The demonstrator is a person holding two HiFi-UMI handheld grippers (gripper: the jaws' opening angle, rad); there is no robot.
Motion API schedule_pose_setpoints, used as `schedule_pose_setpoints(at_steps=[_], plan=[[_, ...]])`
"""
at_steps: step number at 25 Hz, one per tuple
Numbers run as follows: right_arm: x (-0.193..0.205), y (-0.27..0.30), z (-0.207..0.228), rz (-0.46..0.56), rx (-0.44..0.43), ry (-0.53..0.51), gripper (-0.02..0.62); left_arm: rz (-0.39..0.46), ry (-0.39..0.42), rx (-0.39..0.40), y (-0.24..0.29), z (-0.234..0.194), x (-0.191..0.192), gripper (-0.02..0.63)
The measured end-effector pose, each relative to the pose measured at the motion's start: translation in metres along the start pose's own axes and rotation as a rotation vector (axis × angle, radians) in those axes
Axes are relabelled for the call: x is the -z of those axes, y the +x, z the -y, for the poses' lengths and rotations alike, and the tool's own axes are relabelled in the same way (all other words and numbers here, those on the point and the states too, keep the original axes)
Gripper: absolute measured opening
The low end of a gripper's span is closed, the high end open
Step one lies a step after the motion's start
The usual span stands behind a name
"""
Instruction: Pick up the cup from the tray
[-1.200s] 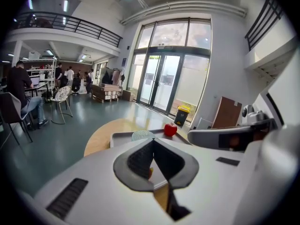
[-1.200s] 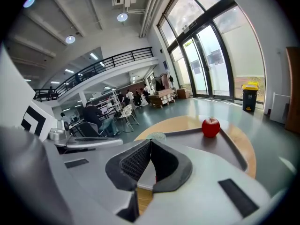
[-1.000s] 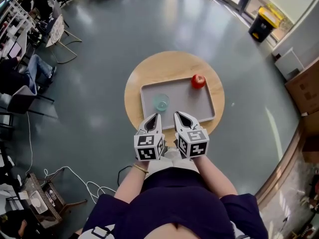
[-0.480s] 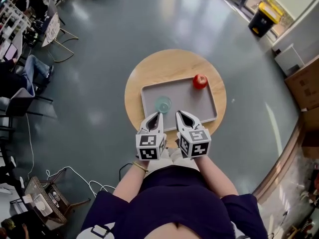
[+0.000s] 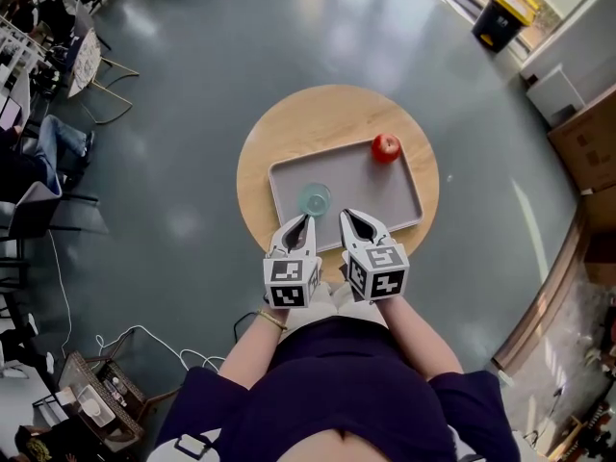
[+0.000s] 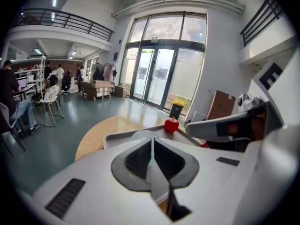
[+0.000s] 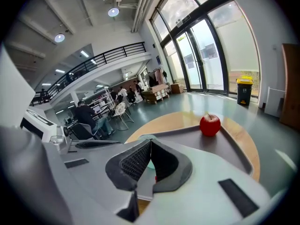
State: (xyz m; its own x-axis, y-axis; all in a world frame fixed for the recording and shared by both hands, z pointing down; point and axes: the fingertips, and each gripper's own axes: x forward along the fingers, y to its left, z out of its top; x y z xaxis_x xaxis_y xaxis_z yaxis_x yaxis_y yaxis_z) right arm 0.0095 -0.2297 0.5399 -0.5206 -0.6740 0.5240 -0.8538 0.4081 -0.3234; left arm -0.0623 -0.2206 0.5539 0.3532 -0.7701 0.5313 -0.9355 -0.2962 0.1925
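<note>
A clear glass cup (image 5: 314,198) stands on the left part of a grey tray (image 5: 385,195) that lies on a round wooden table (image 5: 289,128). In the left gripper view the cup (image 6: 140,135) peeks out just beyond the jaw tips. My left gripper (image 5: 304,221) hovers at the tray's near edge, just short of the cup, shut and empty. Beside it on the right, my right gripper (image 5: 349,218) is also shut with nothing held. A red apple (image 5: 386,146) rests in the tray's far right corner, and the apple (image 7: 210,124) is plain in the right gripper view.
Grey floor surrounds the table. Chairs and seated people (image 5: 43,152) are at the far left, cables (image 5: 125,340) lie on the floor near left, a yellow-lidded bin (image 5: 496,22) and cardboard boxes (image 5: 582,142) stand at the right.
The view has shifted slightly, so the table and tray sit a little higher in the frame. Both grippers stay shut, side by side, at the tray's near edge.
</note>
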Motion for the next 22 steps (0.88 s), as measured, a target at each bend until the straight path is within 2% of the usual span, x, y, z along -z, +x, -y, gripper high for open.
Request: schedule_pose_setpoints(at_steps=[1, 4, 7, 10, 15, 22], plan=[[0.001, 0.001, 0.001, -0.003, 0.004, 0.004, 0.009, -0.015, 0.011, 0.013, 0.001, 0.000, 0.005, 0.022], [0.004, 0.004, 0.005, -0.011, 0.016, 0.013, 0.009, -0.078, 0.029, 0.039, 0.007, -0.003, 0.024, 0.184], [0.004, 0.005, 0.010, -0.018, 0.028, 0.021, 0.009, -0.118, 0.044, 0.048, 0.018, -0.008, 0.042, 0.284], [0.004, 0.006, 0.017, -0.019, 0.046, 0.033, 0.009, -0.118, 0.061, 0.062, 0.035, -0.011, 0.050, 0.358], [0.004, 0.005, 0.027, -0.025, 0.071, 0.047, 0.009, -0.136, 0.098, 0.061, 0.072, -0.014, 0.052, 0.411], [0.006, 0.006, 0.038, -0.041, 0.092, 0.061, 0.009, -0.162, 0.133, 0.052, 0.110, -0.013, 0.050, 0.425]])
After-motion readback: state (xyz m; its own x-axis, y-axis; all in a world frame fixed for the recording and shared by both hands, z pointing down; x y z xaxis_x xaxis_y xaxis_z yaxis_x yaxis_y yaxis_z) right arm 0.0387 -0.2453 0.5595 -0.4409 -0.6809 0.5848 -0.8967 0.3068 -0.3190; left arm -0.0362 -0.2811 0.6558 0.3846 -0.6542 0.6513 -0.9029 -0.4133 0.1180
